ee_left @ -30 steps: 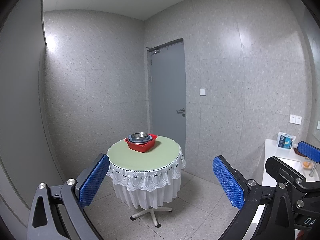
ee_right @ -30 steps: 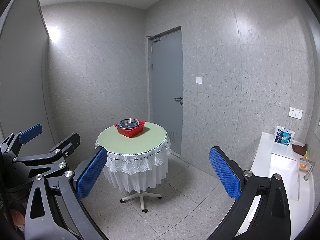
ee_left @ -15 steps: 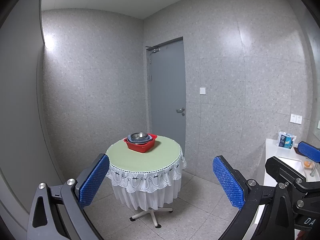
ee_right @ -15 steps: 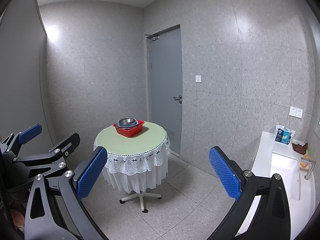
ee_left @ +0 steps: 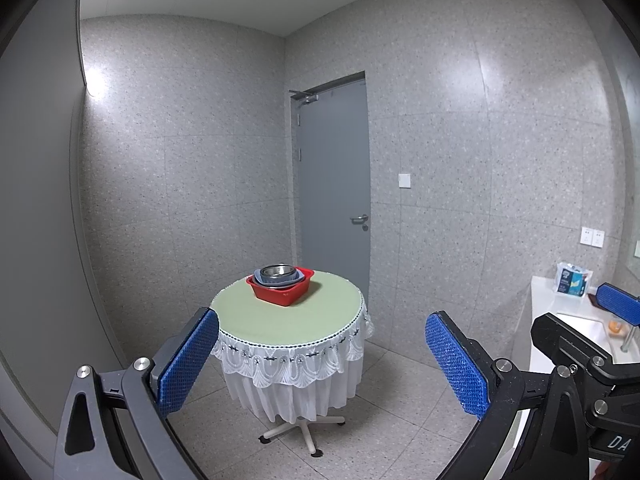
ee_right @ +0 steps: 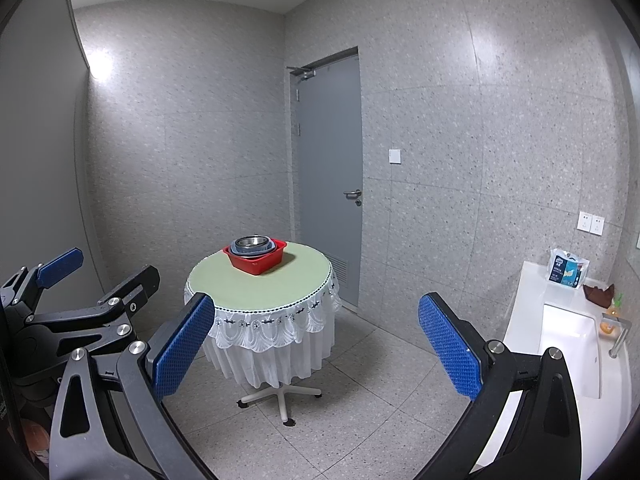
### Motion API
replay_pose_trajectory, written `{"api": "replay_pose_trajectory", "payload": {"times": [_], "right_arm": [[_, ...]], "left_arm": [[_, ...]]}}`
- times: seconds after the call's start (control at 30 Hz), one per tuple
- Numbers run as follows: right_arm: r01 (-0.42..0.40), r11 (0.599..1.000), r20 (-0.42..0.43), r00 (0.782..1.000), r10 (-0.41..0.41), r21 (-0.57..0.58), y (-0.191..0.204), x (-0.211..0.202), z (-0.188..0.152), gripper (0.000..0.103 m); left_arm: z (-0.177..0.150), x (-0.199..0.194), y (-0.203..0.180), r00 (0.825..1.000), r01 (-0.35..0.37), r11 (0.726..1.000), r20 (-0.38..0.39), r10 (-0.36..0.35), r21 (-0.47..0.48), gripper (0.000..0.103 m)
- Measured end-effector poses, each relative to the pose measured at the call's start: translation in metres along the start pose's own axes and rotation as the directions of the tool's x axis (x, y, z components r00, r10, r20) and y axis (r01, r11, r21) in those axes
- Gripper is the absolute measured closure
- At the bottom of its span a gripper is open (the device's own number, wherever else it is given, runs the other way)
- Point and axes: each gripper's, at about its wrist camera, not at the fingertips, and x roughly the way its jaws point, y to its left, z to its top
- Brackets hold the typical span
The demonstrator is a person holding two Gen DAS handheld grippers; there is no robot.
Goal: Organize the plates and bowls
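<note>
Black linkages (ee_left: 516, 400) — blue dimpled pads (ee_right: 182, 346), silver screws (ee_right: 495, 347)

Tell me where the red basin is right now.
In both wrist views the red basin sits on the round table, toward its far edge near the grey door, holding stacked bowls.

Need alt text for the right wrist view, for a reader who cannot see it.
A round table with a lace-edged cloth stands across the room, bearing a red basin stacked with a metal bowl. The right gripper frames it, open and empty, with the left gripper at far left. A grey door is behind, a white sink at right.
</note>
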Motion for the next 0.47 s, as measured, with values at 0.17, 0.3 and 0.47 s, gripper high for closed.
{"api": "replay_pose_trajectory", "payload": {"times": [0.17, 0.3, 0.47], "right_arm": [[0.0, 1.0, -0.002, 1.0, 0.0, -0.001, -0.003, 0.002, 0.001, 0.0], [0.002, 1.0, -0.004, 1.0, -0.002, 0.002, -0.002, 0.005, 0.002, 0.0], [0.007, 1.0, -0.004, 1.0, -0.007, 0.011, -0.003, 0.012, 0.003, 0.0]], "left_arm": [[0.001, 0.006, 0.001, 1.0, 0.002, 1.0, -0.002, -0.002, -0.001, 0.001], [0.002, 0.011, -0.001, 1.0, 0.001, 1.0, -0.001, -0.001, 0.003, 0.001], [0.004, 0.02, 0.001, 1.0, 0.0, 1.0, -0.001, 0.0, 0.011, 0.001]]}}
